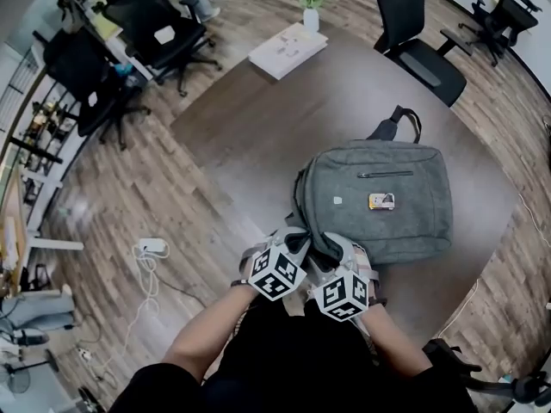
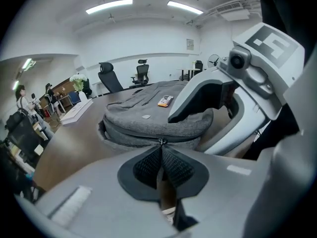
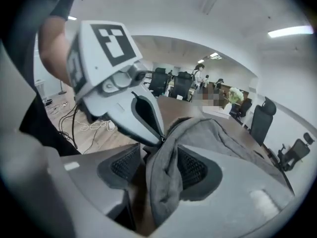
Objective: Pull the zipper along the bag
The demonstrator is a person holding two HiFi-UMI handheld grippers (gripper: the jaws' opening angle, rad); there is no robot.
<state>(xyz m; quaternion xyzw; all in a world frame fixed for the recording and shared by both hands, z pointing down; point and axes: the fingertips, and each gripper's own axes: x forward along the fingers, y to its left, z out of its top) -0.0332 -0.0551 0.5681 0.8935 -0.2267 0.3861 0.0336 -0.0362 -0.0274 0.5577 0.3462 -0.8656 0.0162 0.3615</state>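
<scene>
Pinching zipper pull point(image 2: 161, 142), left gripper point(image 2: 161, 151), bag fabric point(image 3: 166, 187) between right gripper's point(image 3: 158, 155) parted jaws

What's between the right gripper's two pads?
A fold of the grey bag lies between the right gripper pads, jaws apart, not clamped. Shows in the right gripper view.

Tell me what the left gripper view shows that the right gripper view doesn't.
Only the left gripper view: the left gripper shut on the zipper pull, and the orange tag on top of the grey bag. Only the right gripper view: the right gripper with jaws apart, a fold of bag fabric lying between its pads. Both: the grey bag, the brown table, and the other gripper close alongside.
</scene>
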